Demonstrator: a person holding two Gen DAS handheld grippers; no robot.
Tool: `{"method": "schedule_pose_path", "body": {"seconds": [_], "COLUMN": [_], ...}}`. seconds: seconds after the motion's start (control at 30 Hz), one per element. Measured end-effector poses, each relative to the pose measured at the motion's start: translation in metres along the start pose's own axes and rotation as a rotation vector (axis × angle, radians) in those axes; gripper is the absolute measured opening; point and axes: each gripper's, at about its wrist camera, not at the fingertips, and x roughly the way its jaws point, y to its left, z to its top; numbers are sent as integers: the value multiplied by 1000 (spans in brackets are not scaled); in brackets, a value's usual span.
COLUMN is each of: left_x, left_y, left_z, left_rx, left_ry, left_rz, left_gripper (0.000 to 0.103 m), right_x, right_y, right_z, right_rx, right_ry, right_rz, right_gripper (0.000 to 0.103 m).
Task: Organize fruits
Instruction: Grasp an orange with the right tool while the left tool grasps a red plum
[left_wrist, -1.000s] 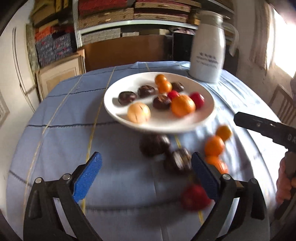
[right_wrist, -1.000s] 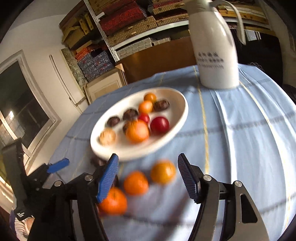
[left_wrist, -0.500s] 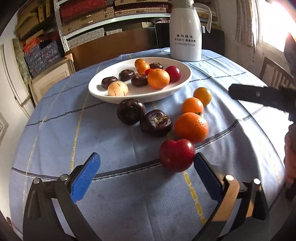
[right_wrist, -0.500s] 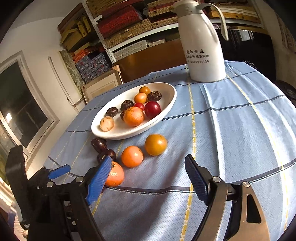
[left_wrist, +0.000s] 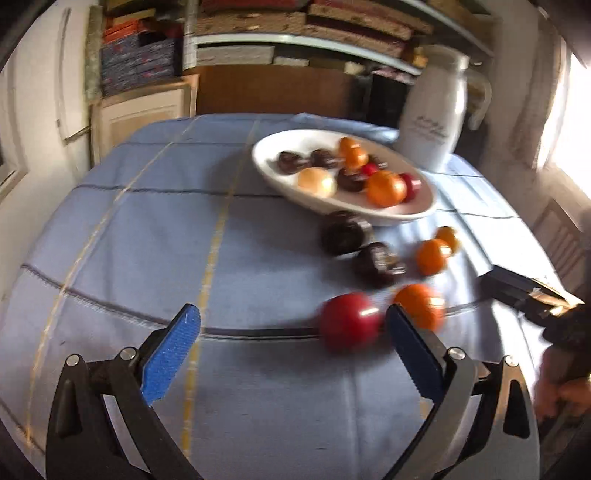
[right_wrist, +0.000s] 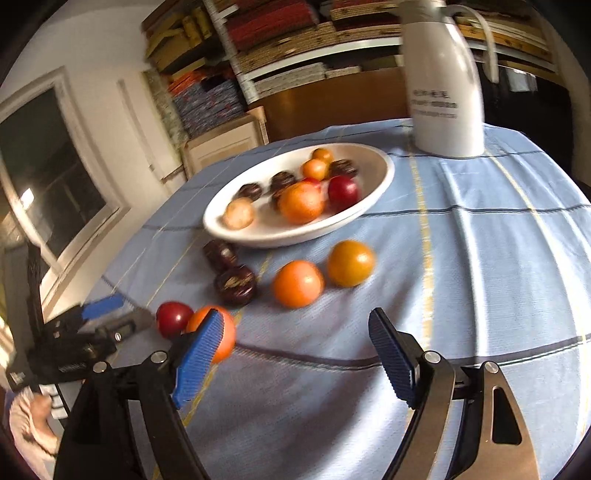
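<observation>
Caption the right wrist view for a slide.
Open right claw over blue tablecloth, loose oranges and dark fruits before a white plate of fruit.

Left claw (left_wrist: 291, 328): black frame arms, blue ribbed pads (left_wrist: 171, 354), silver pivot screws; right-side finger is bare grey metal. Right claw (right_wrist: 295, 343): same build, blue ridged pads (right_wrist: 391, 363), silver screws, triangular cutouts in the black arms.

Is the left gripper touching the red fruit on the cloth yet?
Cannot tell. In the blurred left wrist view the red fruit sits right against one pad of the open left gripper; no clear gap or contact shows.
</observation>
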Motion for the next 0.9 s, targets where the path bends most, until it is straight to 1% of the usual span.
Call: {"method": "schedule_pose_path", "body": {"seconds": [0.07, 0.1, 0.17, 0.23, 0.33, 0.37, 0.4, 0.43, 0.47, 0.67, 0.73, 0.77, 0.83, 0.87, 0.9], "left_x": [1, 7, 16, 25, 28, 29, 29, 32, 35, 27, 26, 25, 24, 24, 23], "left_y": [-15, -23, -30, -32, -28, -26, -24, -23, -22, -21, -21, -22, -23, -24, -25], "left_z": [-3, -6, -9, -10, -10, -10, -11, -12, -13, -20, -21, -22, -22, -22, -22], "left_rx": [67, 114, 151, 162, 144, 134, 130, 126, 121, 124, 126, 129, 136, 139, 142], "left_ry": [0, 19, 50, 85, 100, 108, 117, 138, 154, 155, 154, 154, 150, 149, 148], "left_rz": [26, 61, 93, 95, 90, 78, 67, 50, 39, 19, 18, 19, 17, 17, 18], "left_gripper": [98, 98, 98, 98, 97, 93, 74, 59, 59, 58, 56, 55, 50, 50, 49], "right_x": [3, 4, 6, 7, 5, 5, 6, 6, 7, 14, 22, 28, 37, 40, 41], "right_y": [11, 16, 26, 33, 38, 37, 35, 34, 33, 37, 39, 40, 45, 46, 48], "right_z": [-4, -6, -9, -10, -12, -11, -11, -11, -11, -12, -11, -11, -10, -10, -10], "right_rx": [-43, -63, -109, -136, -159, -154, -147, -138, -134, -148, -138, -134, -129, -127, -129], "right_ry": [12, 18, 29, 29, 25, 26, 28, 32, 34, 65, 95, 115, 144, 152, 157], "right_rz": [11, 16, 28, 31, 28, 29, 30, 30, 30, 38, 54, 57, 58, 69, 79], "right_gripper": [82, 82, 81, 80, 80, 80, 80, 80, 80, 79, 66, 63, 49, 46, 41]}}
